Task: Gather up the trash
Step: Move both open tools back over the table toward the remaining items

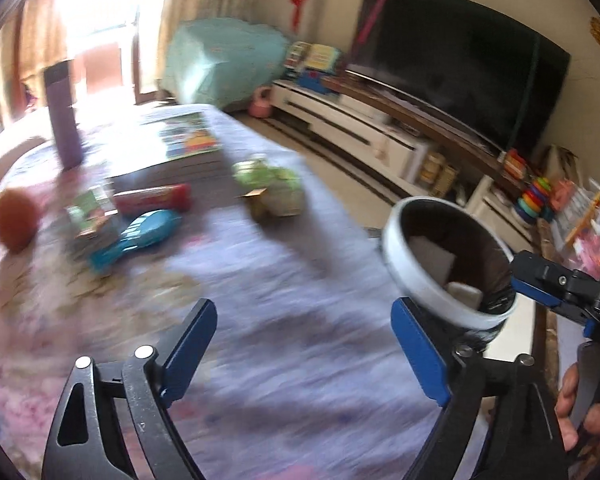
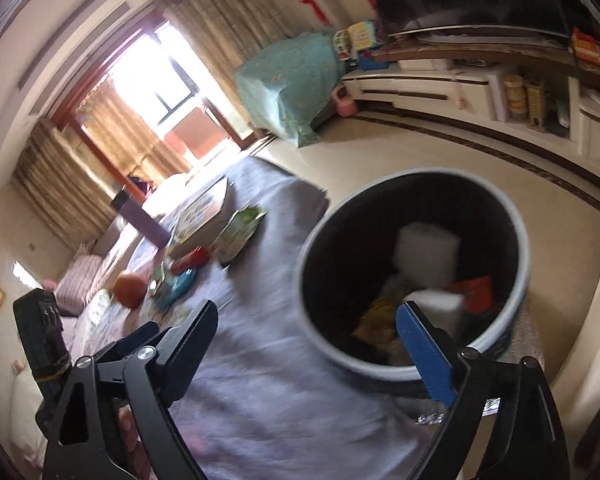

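Observation:
A round bin [image 1: 396,248] with a white rim and black liner stands at the right end of the cloth-covered table; white pieces lie inside it. In the right wrist view the bin [image 2: 312,320] also holds an orange wrapper [image 2: 476,292] and something yellow. My left gripper [image 1: 302,312] is open over bare cloth, nothing between its fingers. My right gripper [image 2: 306,312] is open at the bin's near rim, empty. On the table lie a crumpled green packet [image 1: 268,178], a red wrapper [image 1: 152,198] and a small green carton [image 1: 92,212].
Also on the purple-grey cloth [image 1: 300,240]: a blue toy [image 1: 136,236], an orange ball [image 1: 14,220], a purple bottle [image 1: 62,120] and picture books [image 1: 180,140]. Beyond the table's right edge are a tiled floor, a low TV cabinet [image 1: 340,120] and toys.

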Demonstrator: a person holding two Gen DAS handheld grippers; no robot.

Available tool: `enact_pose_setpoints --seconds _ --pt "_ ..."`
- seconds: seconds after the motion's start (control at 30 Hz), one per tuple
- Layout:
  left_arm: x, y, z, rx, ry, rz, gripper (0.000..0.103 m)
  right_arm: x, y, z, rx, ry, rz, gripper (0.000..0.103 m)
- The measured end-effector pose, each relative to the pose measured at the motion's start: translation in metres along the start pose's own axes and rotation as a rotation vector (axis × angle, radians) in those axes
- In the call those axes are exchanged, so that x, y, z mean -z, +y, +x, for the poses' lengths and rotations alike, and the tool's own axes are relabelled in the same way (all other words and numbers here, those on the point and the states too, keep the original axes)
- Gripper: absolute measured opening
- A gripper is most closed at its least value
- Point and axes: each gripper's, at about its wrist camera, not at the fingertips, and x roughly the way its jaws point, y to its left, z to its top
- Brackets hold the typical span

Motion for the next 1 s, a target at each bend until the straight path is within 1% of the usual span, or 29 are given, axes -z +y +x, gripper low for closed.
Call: enact_pose_setpoints --seconds 0.03,0.07,0.2,0.27,0.37,0.43,0.5,0.63,0.73,0.87,0.97,1.0 --pt "0.003 0.004 -0.005 -0.027 -0.005 -0.004 0.097 0.002 0.006 0.003 -0.001 0.010 -0.008 0.099" --pt "0.009 0.013 -0.012 -0.071 -0.014 -0.016 0.101 0.004 0.012 0.006 -0.009 0.019 -0.016 0.099" --pt "0.018 0.040 -0.032 -0.157 -0.031 -0.058 0.102 0.015 0.043 0.023 -0.046 0.048 -0.071 0.099" --pt "0.022 0.054 -0.040 -0.178 -0.038 -0.086 0.102 0.020 0.053 0.030 -0.066 0.059 -0.080 0.099" --pt "0.022 0.077 -0.041 -0.224 -0.007 -0.120 0.102 0.029 0.065 0.040 -0.096 0.062 -0.072 0.099" --pt "0.018 0.092 -0.039 -0.212 0.006 -0.142 0.102 0.033 0.074 0.046 -0.105 0.062 -0.090 0.099" --pt "0.012 0.106 -0.033 -0.187 0.017 -0.176 0.102 0.038 0.082 0.050 -0.113 0.063 -0.115 0.099" --pt "-0.003 0.129 -0.012 -0.204 0.027 -0.207 0.102 0.050 0.097 0.058 -0.134 0.084 -0.166 0.099" --pt "-0.019 0.138 0.013 -0.208 0.033 -0.226 0.102 0.060 0.108 0.064 -0.130 0.092 -0.209 0.099" --pt "-0.041 0.146 0.048 -0.217 0.031 -0.219 0.102 0.068 0.120 0.072 -0.094 0.111 -0.259 0.099" --pt "-0.056 0.153 0.070 -0.256 0.029 -0.207 0.101 0.071 0.127 0.080 -0.069 0.114 -0.281 0.099" --pt "-0.060 0.156 0.076 -0.247 0.029 -0.213 0.100 0.071 0.127 0.082 -0.061 0.113 -0.283 0.099"
